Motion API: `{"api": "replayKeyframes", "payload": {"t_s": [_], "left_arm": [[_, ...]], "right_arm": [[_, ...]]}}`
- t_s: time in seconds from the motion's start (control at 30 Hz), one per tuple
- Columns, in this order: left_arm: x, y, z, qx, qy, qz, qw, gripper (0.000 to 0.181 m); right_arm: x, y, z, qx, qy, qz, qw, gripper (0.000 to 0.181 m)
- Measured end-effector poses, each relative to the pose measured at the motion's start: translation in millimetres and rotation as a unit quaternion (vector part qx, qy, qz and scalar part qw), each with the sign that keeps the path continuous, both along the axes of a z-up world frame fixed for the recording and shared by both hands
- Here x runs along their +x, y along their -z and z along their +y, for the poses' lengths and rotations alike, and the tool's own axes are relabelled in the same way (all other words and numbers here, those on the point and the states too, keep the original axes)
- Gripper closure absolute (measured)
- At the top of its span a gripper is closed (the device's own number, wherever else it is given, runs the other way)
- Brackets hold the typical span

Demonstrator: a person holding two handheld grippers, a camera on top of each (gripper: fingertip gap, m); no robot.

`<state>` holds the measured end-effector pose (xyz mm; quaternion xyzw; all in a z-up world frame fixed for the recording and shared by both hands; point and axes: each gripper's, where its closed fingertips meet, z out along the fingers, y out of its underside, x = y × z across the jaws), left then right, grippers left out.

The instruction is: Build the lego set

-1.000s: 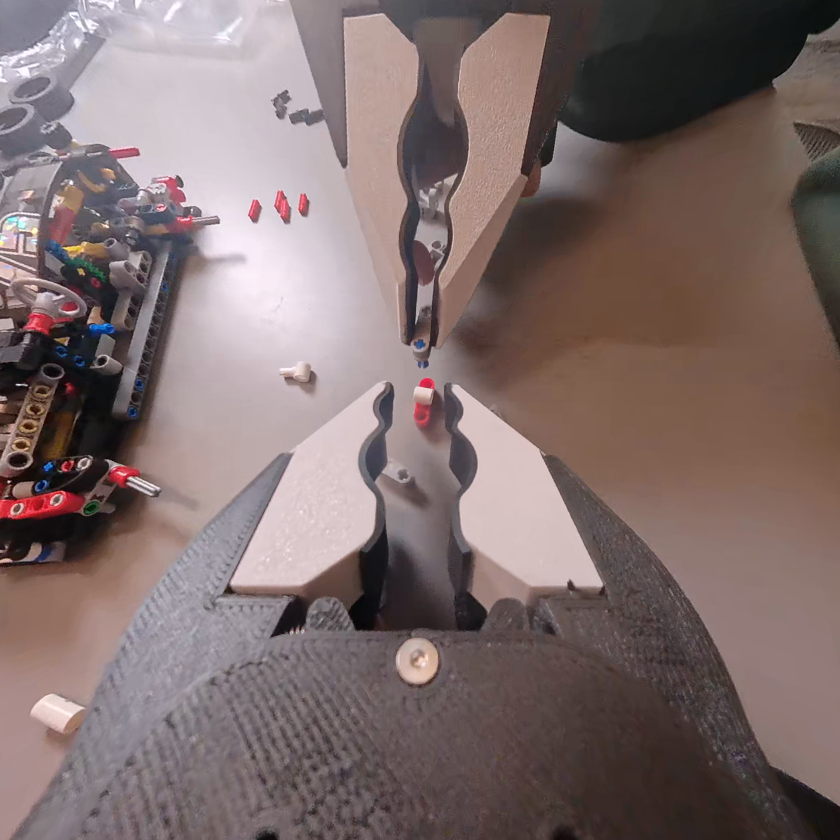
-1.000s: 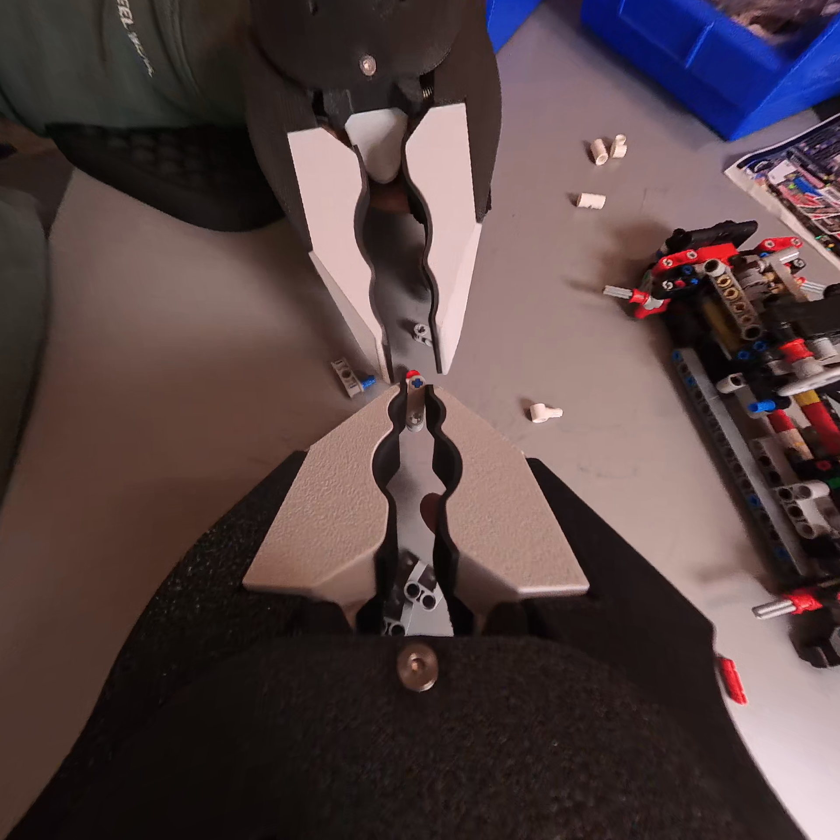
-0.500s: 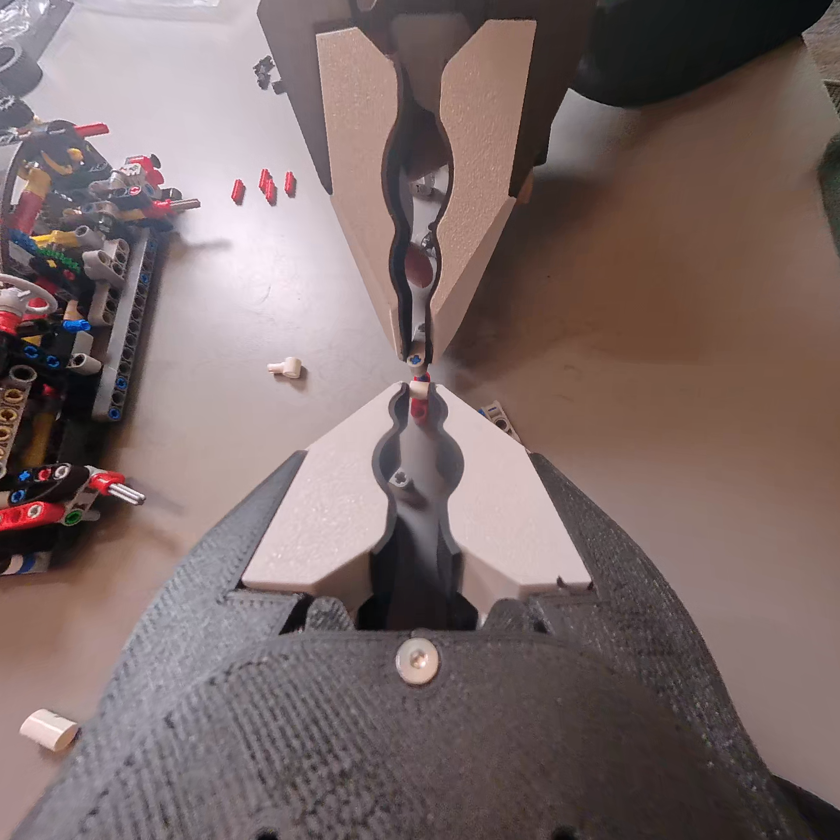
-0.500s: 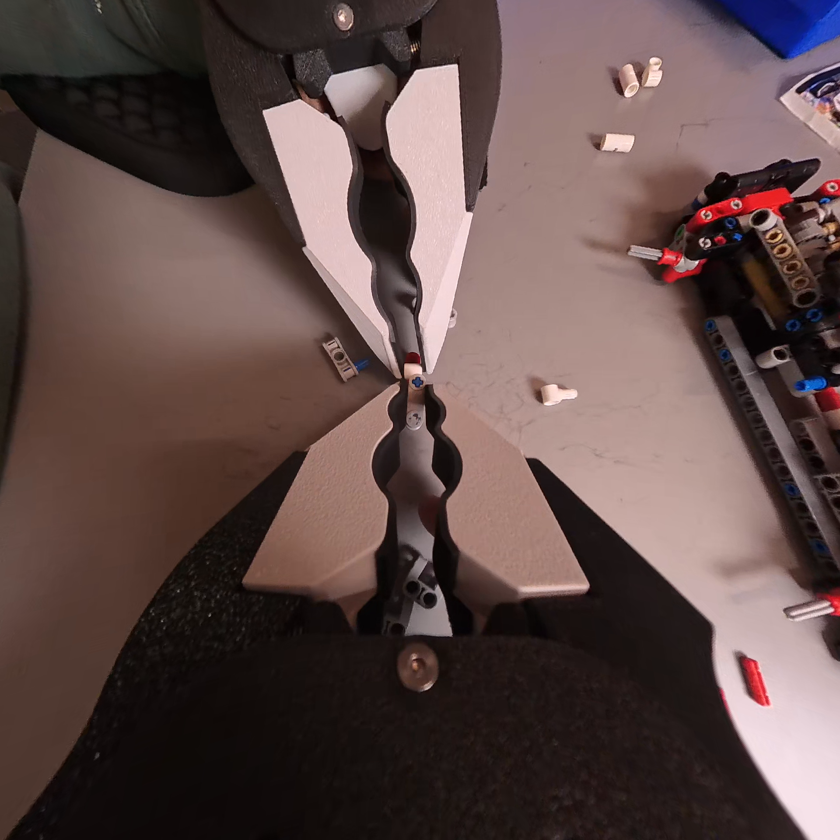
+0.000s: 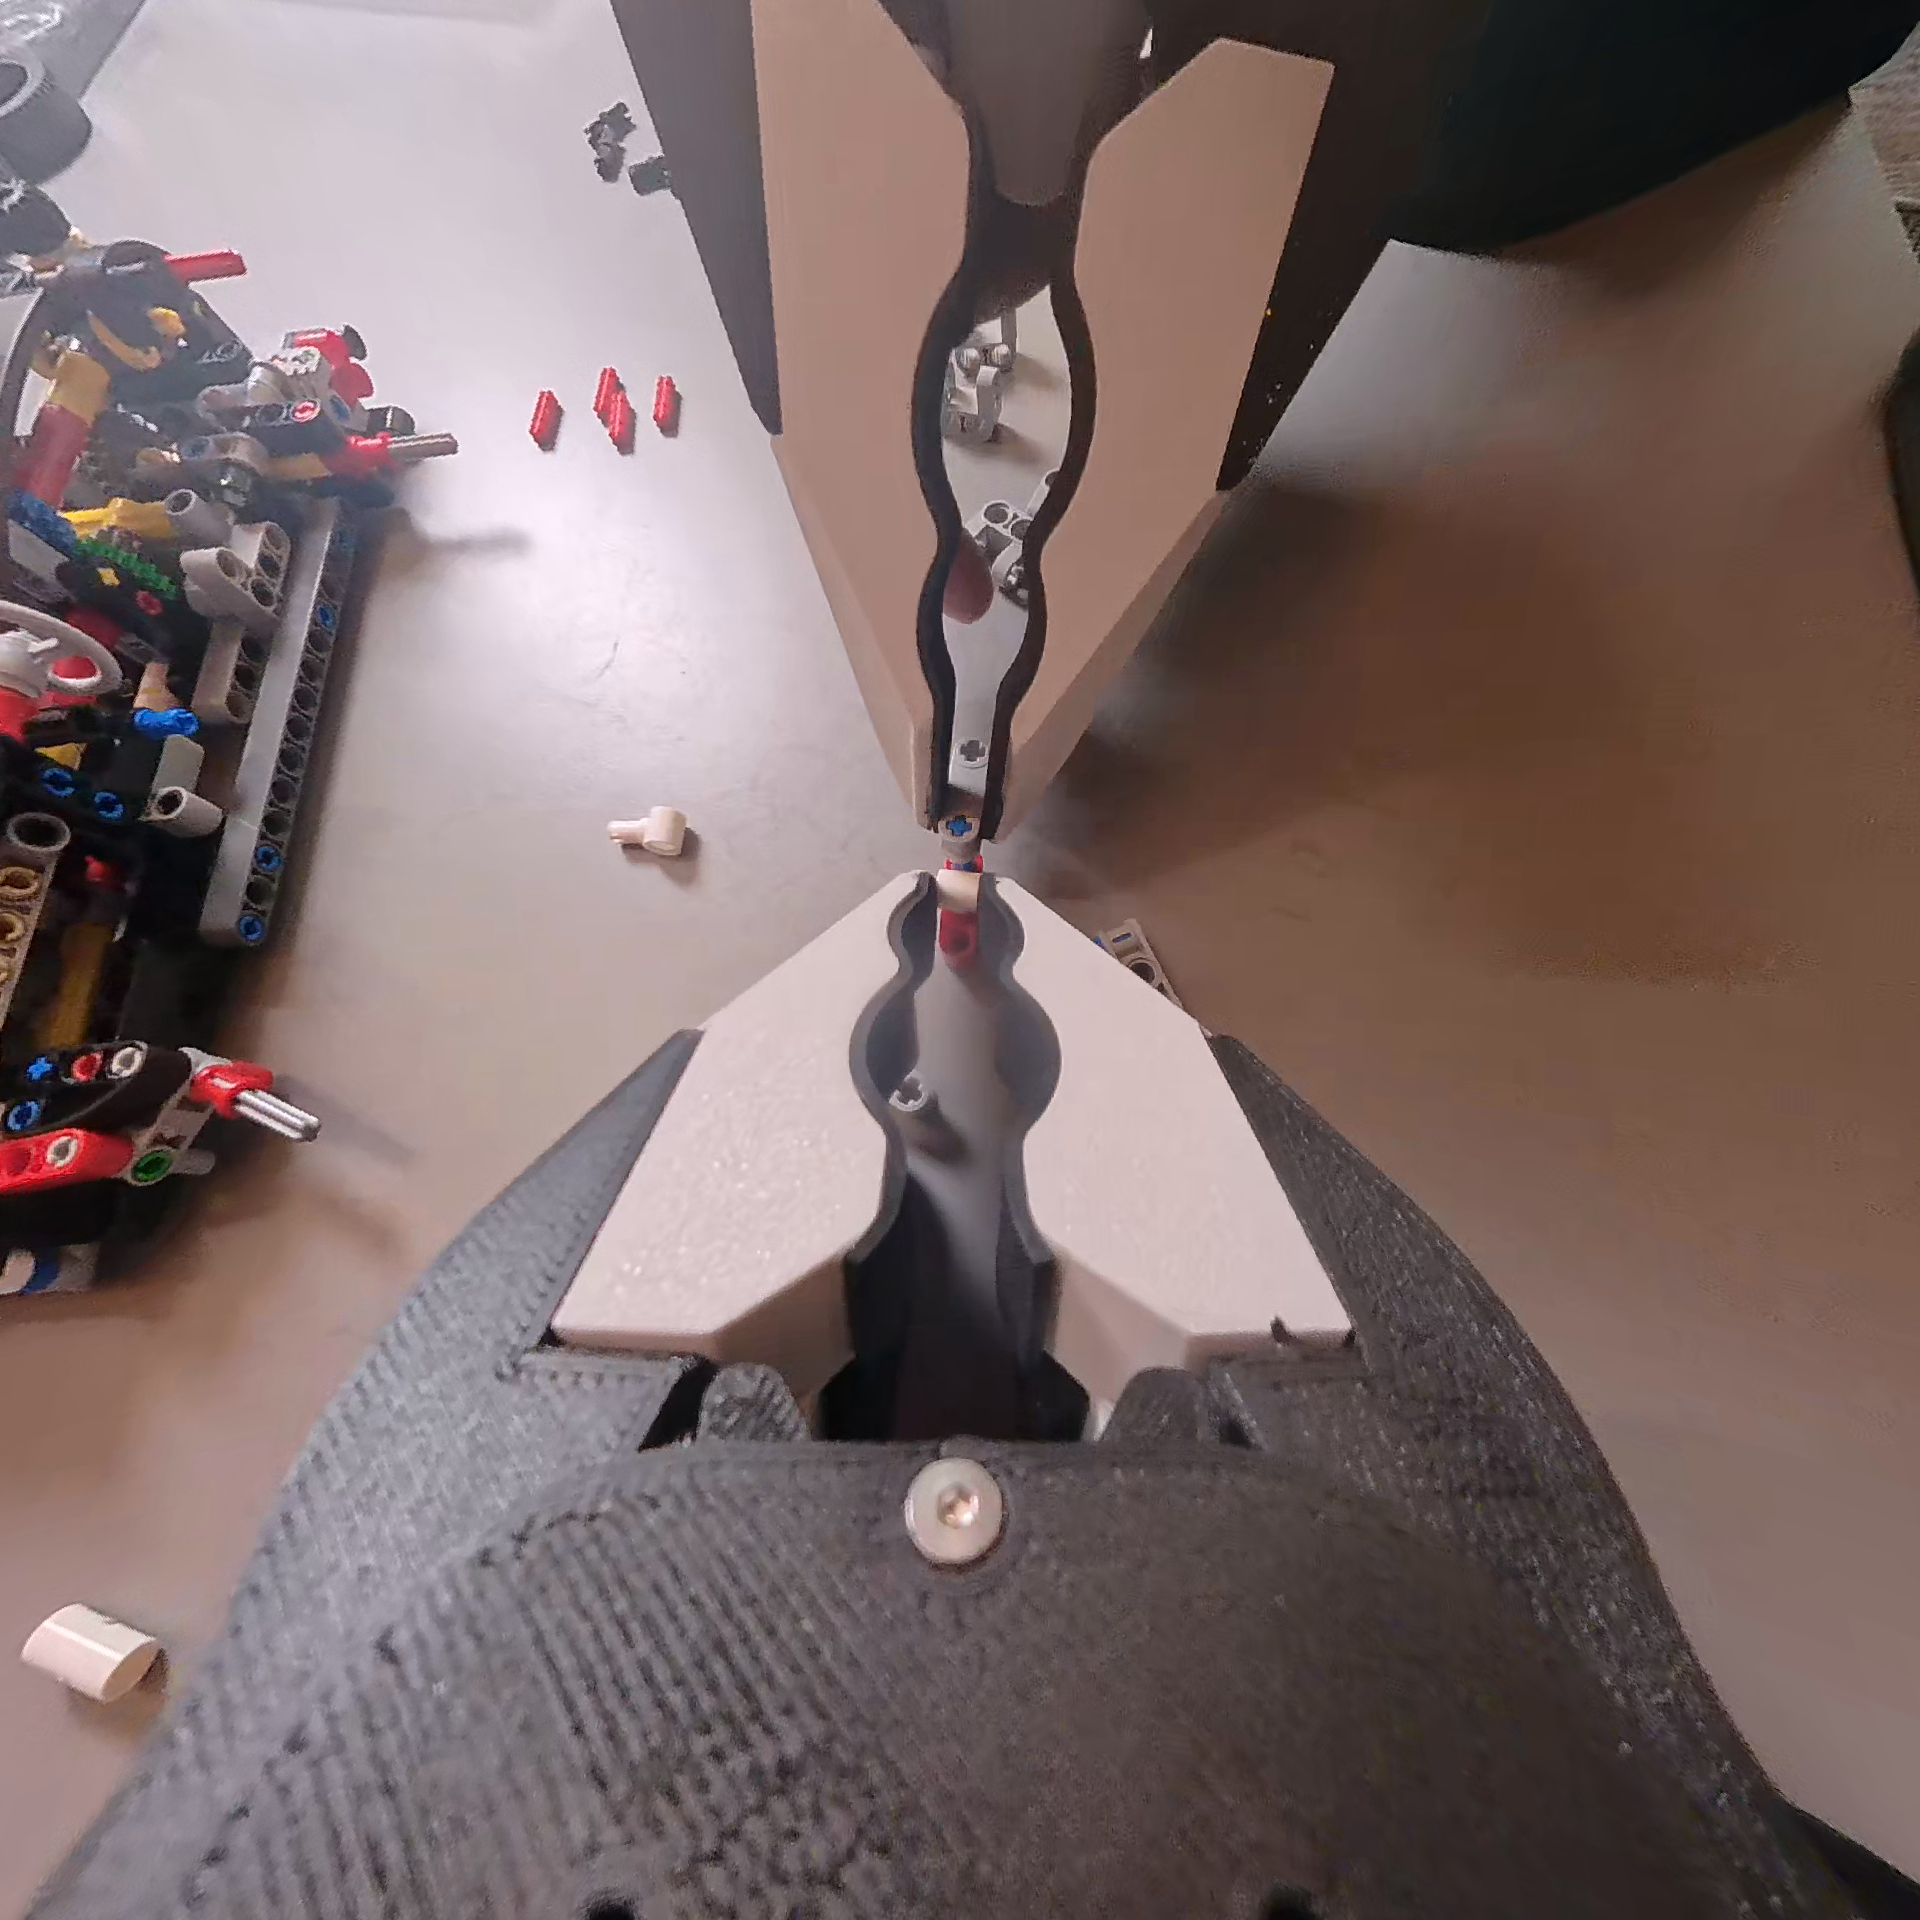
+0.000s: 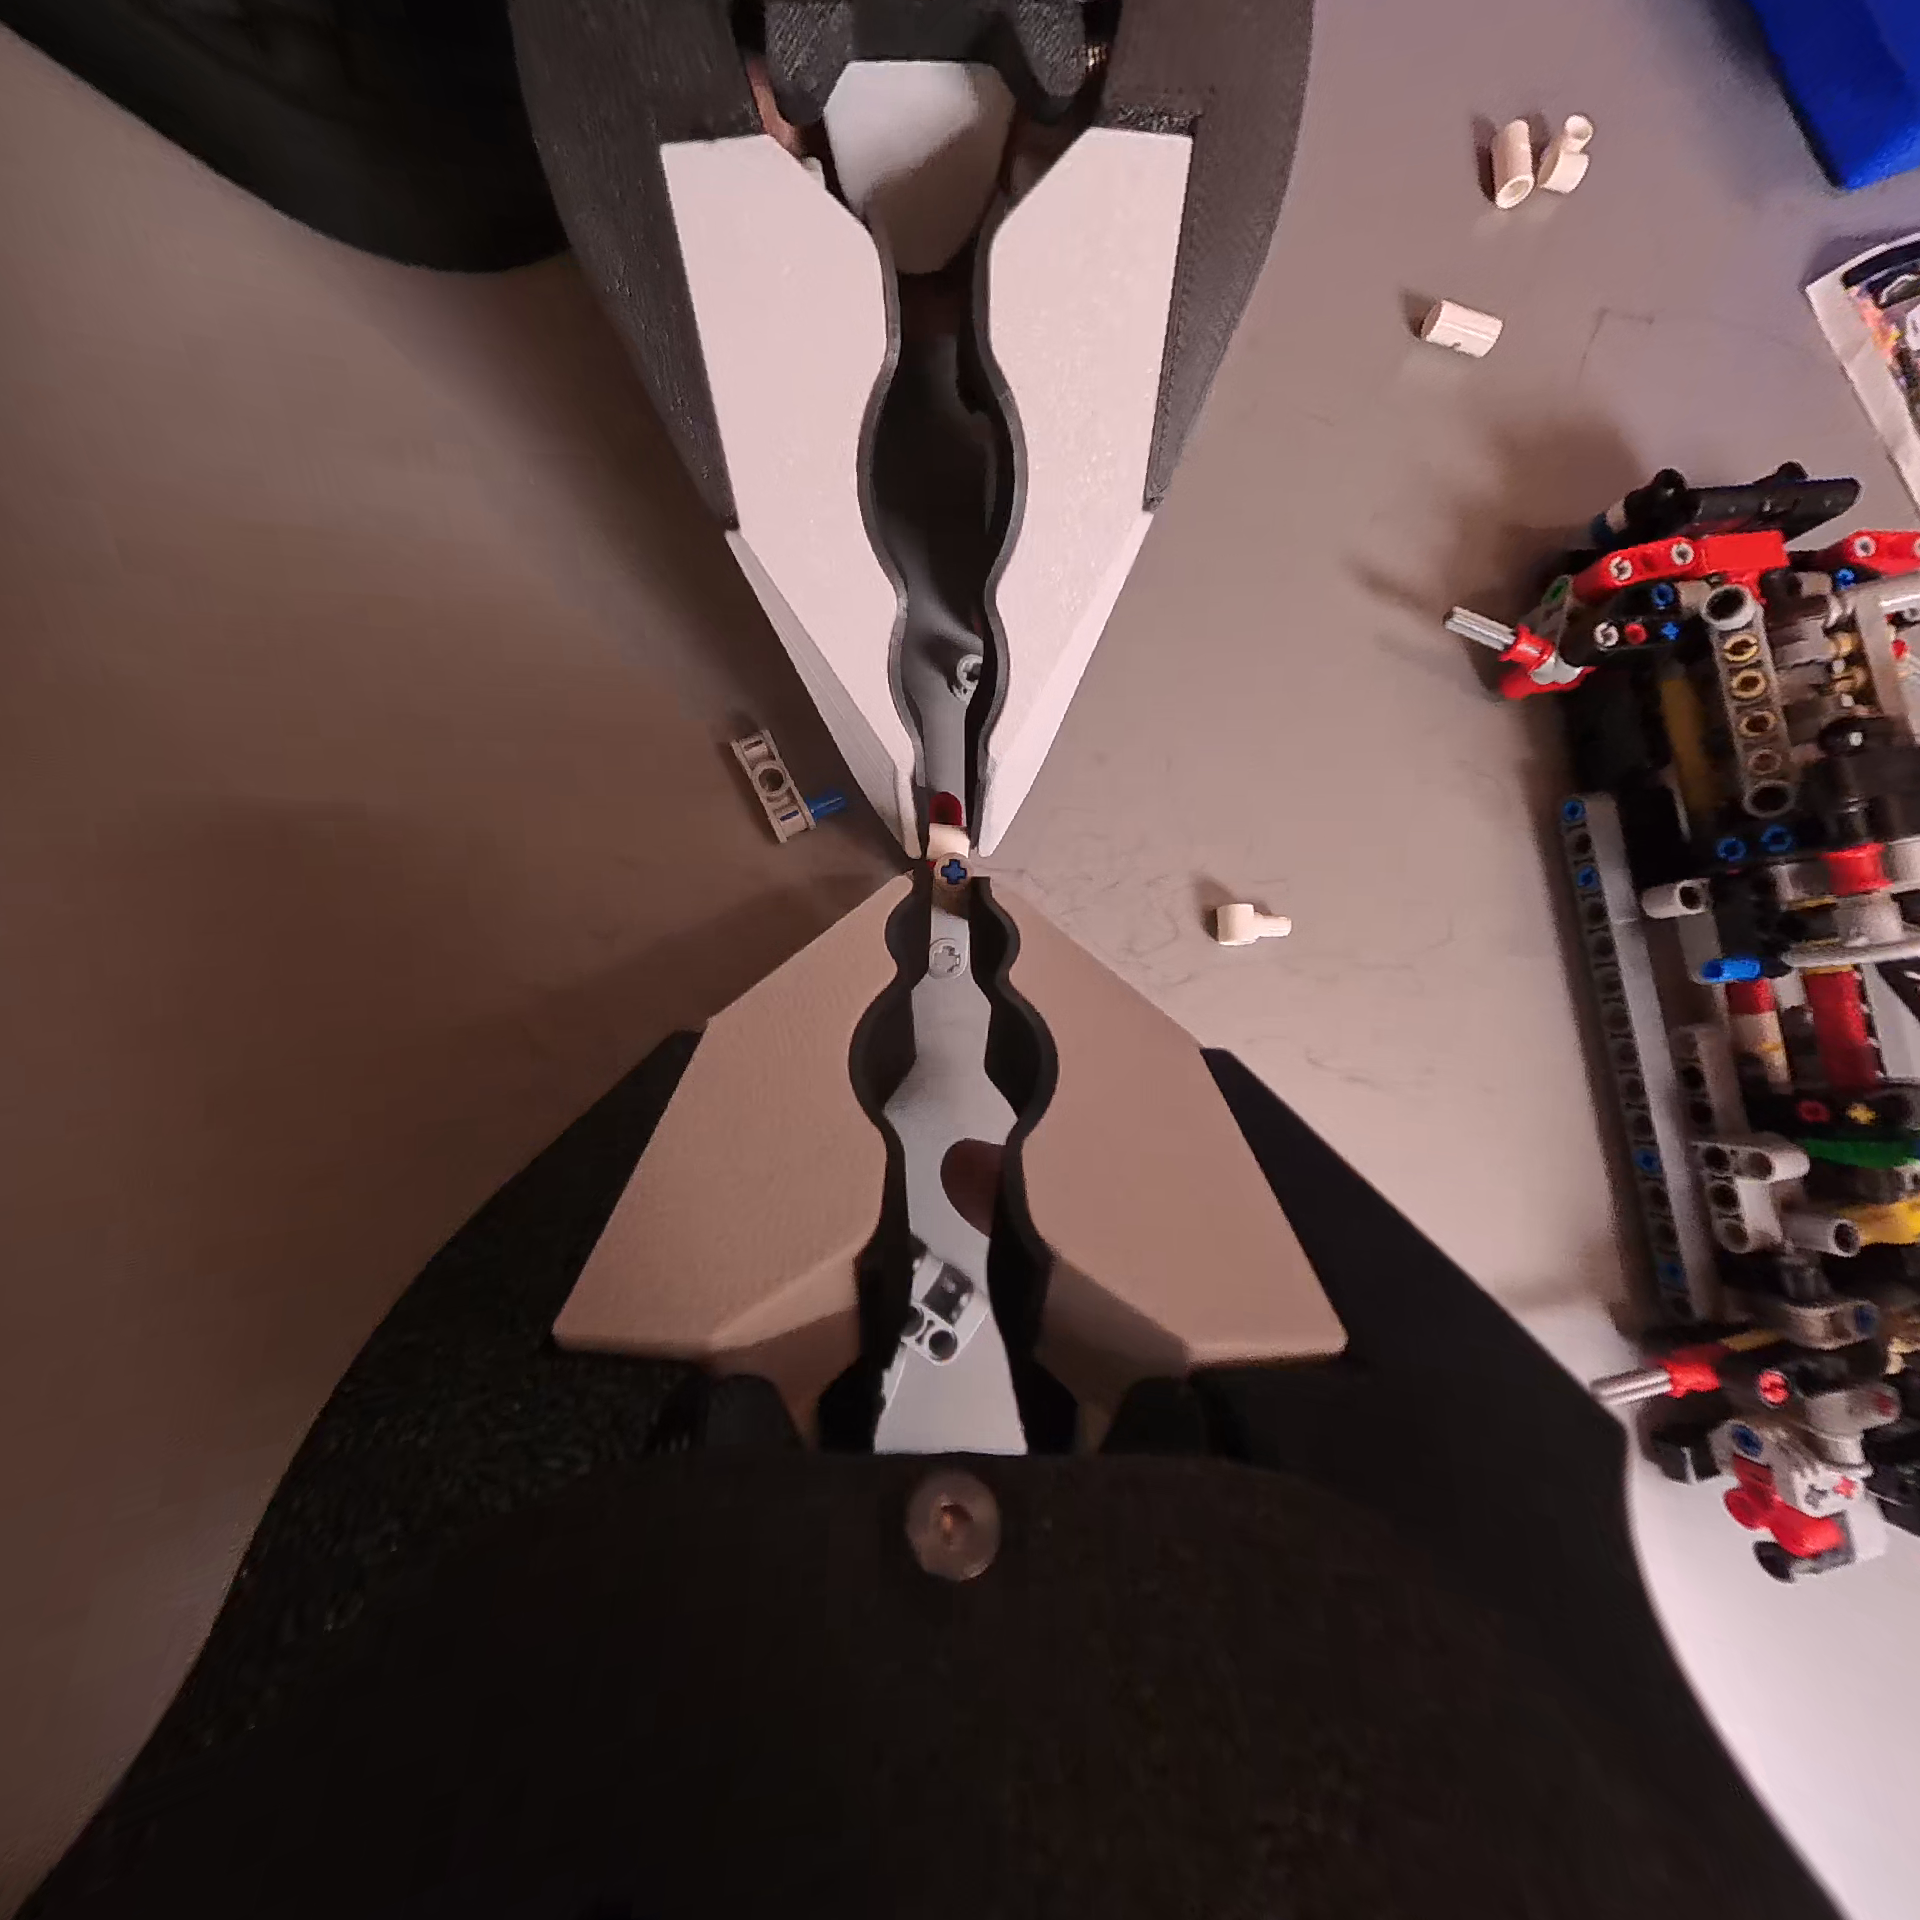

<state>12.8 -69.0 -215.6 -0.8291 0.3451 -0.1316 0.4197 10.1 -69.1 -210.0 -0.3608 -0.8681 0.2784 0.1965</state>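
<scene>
My left gripper (image 5: 956, 891) is shut on a small white connector with a red pin (image 5: 958, 920). My right gripper (image 6: 951, 885) is shut on a thin grey piece with a blue cross pin (image 6: 952, 871) at its tip. The two grippers meet tip to tip just above the table, and the blue pin touches the white connector (image 6: 948, 837). The right gripper (image 5: 961, 821) enters the left wrist view from the top, and the left gripper (image 6: 948, 831) enters the right wrist view from the top. The part-built lego car (image 5: 156, 675) lies to one side (image 6: 1766, 987).
On the table lie a loose white connector (image 5: 649, 829), several small red pins (image 5: 613, 405), a white tube (image 5: 88, 1650), a grey piece with a blue pin (image 6: 779, 784) and more white pieces (image 6: 1538, 161). A blue bin (image 6: 1870, 94) and a booklet (image 6: 1881, 332) sit at the far right. The tips of both grippers are at nearly the same place. From either gripper's tips it is about 20 cm to the part-built lego car (image 5: 156, 675). Seen from the right wrist view (image 6: 1772, 1061) as well.
My left gripper has shut on the white and red piece. The two grippers have closed the gap, and the blue pin now touches the white connector.
</scene>
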Motion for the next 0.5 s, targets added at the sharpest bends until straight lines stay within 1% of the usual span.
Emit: {"api": "replayKeyframes", "payload": {"t_s": [0.13,0.3,0.37,0.5], "left_arm": [[-0.2,0.1,-0.1,-0.002,-0.005,0.002,1.000,0.175],[0.2,0.1,0.7,0.002,-0.006,0.004,1.000,0.175],[0.3,-0.2,0.6,0.006,-0.006,0.004,1.000,0.175],[0.9,-0.8,-0.2,0.014,-0.005,0.004,1.000,0.175]], "right_arm": [[4.3,7.0,4.0,0.040,-0.021,-0.027,0.999,0.176],[3.8,5.8,5.1,0.060,-0.041,-0.049,0.996,0.176],[3.6,5.3,4.5,0.060,-0.046,-0.056,0.996,0.176],[3.7,5.0,3.9,0.038,-0.035,-0.069,0.996,0.176]]}}
